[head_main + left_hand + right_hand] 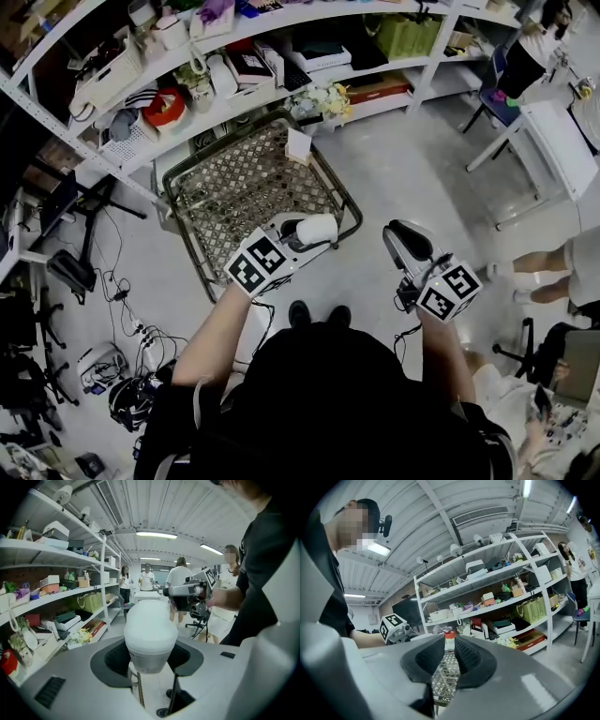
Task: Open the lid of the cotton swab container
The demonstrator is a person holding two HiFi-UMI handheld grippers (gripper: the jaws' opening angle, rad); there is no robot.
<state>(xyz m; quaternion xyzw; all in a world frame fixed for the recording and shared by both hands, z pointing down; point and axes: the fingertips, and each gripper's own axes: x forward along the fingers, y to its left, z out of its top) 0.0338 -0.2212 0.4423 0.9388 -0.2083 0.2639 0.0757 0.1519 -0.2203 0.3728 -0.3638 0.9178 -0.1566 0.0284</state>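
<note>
storeroom shelves (47, 550) behind, cotton swab container (149, 632) clamped between left gripper (150, 660) fingers (115, 660), right gripper (449, 648) fingers (471, 660) narrowly apart, empty

The left gripper (149, 660) hides the base of the swab container (149, 627). Shelf (281, 19) items at twelve o'clock are too small to name.

The left forearm (214, 333) and right forearm (442, 349) reach forward side by side, the left gripper (302, 234) tipped slightly down with its fingers (112, 660) clamped on a white container (149, 634), the right gripper (403, 236) level, its fingers (473, 660) narrowly parted and empty.
</note>
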